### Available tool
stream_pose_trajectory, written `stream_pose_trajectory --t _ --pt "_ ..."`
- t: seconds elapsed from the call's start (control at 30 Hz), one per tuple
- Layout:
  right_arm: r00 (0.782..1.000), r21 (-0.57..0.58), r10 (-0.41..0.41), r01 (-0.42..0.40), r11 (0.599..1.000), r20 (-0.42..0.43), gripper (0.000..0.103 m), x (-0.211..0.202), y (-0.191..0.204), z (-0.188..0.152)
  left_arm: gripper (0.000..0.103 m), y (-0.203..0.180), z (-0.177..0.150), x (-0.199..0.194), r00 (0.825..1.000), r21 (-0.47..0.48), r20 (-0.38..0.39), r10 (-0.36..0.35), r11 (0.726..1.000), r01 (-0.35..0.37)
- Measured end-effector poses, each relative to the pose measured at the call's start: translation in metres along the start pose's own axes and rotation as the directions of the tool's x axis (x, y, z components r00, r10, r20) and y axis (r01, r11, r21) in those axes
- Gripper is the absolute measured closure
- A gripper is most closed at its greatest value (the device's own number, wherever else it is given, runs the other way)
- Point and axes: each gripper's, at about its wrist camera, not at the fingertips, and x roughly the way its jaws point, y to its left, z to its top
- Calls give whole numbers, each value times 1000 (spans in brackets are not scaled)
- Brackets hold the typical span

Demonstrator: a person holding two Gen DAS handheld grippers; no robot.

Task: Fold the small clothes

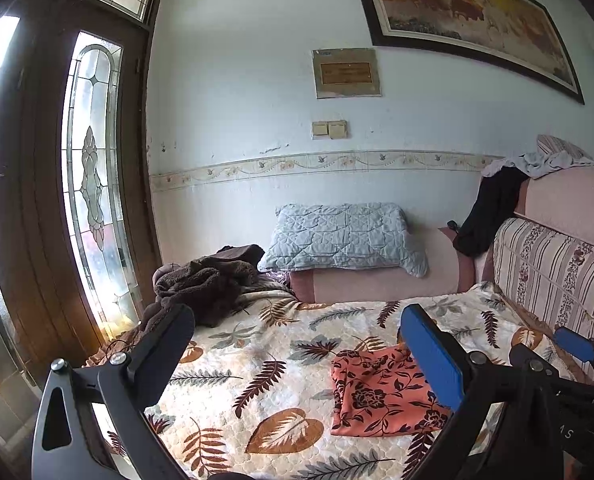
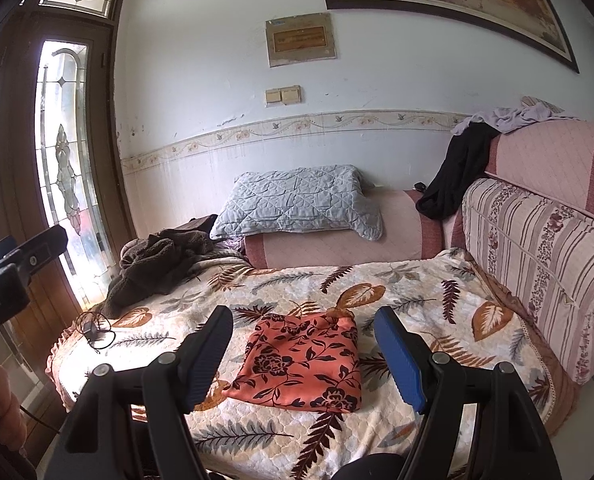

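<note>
A small orange cloth with a dark flower print [image 2: 301, 364] lies folded into a rough square on the leaf-patterned blanket [image 2: 417, 292]. In the left wrist view the cloth [image 1: 377, 392] lies to the right, partly behind the blue-padded finger [image 1: 433, 360]. My left gripper [image 1: 297, 344] is open and empty, above the blanket left of the cloth. My right gripper [image 2: 303, 344] is open and empty, with the cloth between and beyond its fingers. The right gripper also shows at the right edge of the left wrist view [image 1: 573, 344].
A brown fleece garment [image 2: 157, 268] lies heaped at the far left of the bed. A grey quilted pillow [image 2: 297, 204] rests on the sofa arm. Black and lilac clothes [image 2: 457, 172] hang over the sofa back. A cable [image 2: 95, 330] lies near the left edge.
</note>
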Motion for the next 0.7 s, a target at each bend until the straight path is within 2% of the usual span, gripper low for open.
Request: stream_pose_trajectory --t 0.43,0.7 --pt "1000 -4 8 -8 1000 -30 27 27 1 3 0 -8 1 25 999 13 -37 -24 1000 25" --pt "997 -11 30 -31 999 -74 27 70 -4 9 0 -8 0 60 999 -10 -41 -30 1000 29"
